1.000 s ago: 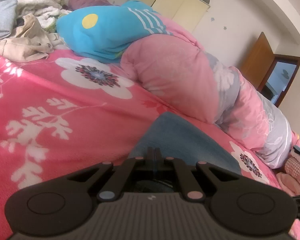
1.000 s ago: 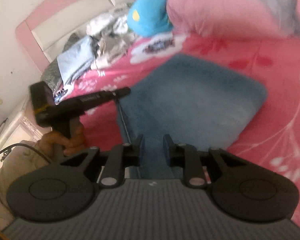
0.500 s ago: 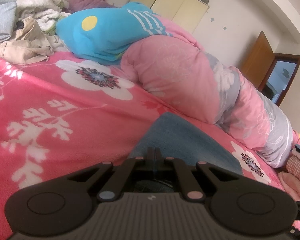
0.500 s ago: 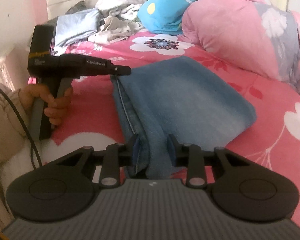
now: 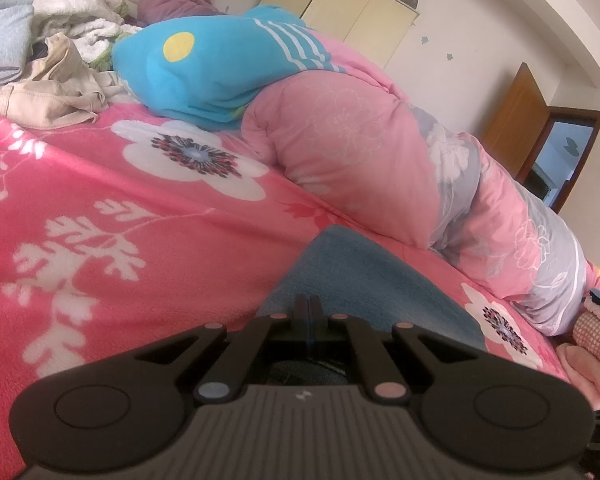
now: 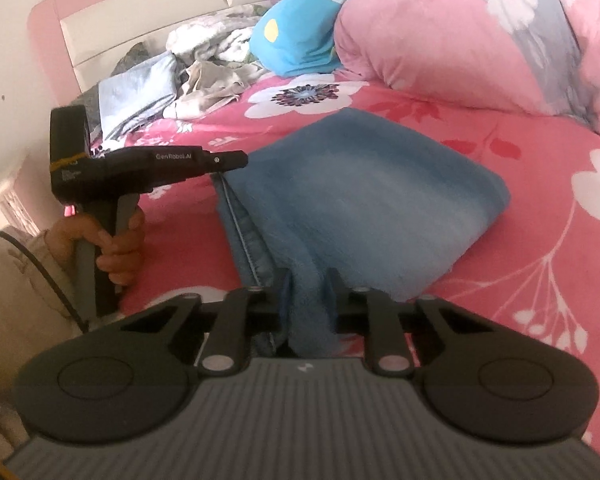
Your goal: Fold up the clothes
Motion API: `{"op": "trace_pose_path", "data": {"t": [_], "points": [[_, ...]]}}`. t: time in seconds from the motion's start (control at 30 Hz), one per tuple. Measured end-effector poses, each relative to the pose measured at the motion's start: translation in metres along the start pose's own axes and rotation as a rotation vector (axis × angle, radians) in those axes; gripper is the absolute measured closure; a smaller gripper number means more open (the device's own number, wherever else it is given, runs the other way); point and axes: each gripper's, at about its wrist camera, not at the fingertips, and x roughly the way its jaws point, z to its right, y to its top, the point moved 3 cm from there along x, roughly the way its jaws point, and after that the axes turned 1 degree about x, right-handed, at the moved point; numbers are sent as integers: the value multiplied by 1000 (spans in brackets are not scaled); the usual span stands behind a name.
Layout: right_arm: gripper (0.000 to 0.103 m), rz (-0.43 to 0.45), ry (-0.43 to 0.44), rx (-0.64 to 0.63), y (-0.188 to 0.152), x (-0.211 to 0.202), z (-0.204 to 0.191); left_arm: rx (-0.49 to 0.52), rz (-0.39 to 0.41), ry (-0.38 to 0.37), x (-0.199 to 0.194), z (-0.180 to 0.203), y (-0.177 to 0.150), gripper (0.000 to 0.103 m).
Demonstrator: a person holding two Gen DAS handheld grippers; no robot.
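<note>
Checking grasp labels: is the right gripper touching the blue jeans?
Touching. The right wrist view shows the right gripper pinching the blue jeans between its fingers.

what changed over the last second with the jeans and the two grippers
Nothing was taken hold of or let go. The right gripper stays shut on the near edge of the folded jeans, while its view swung and settled. The left gripper stays closed at the jeans' far corner; whether it pinches cloth is unclear. The jeans lie folded on the pink floral blanket as before.
</note>
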Motion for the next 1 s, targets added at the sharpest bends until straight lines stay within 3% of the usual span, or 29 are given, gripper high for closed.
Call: {"op": "trace_pose_path", "data": {"t": [0.07,0.63,0.67,1.0], "points": [[103,20,27,8,2,-5,-2,3,1,3,0,0,0,100],[101,19,172,-97,-20,-37,-34,9,5,13,1,1,-1,100],[101,35,145,-64,-20,-42,-27,9,5,13,1,1,0,100],[99,-60,229,441,-46,-10,32,6,7,12,0,0,-1,100]]}}
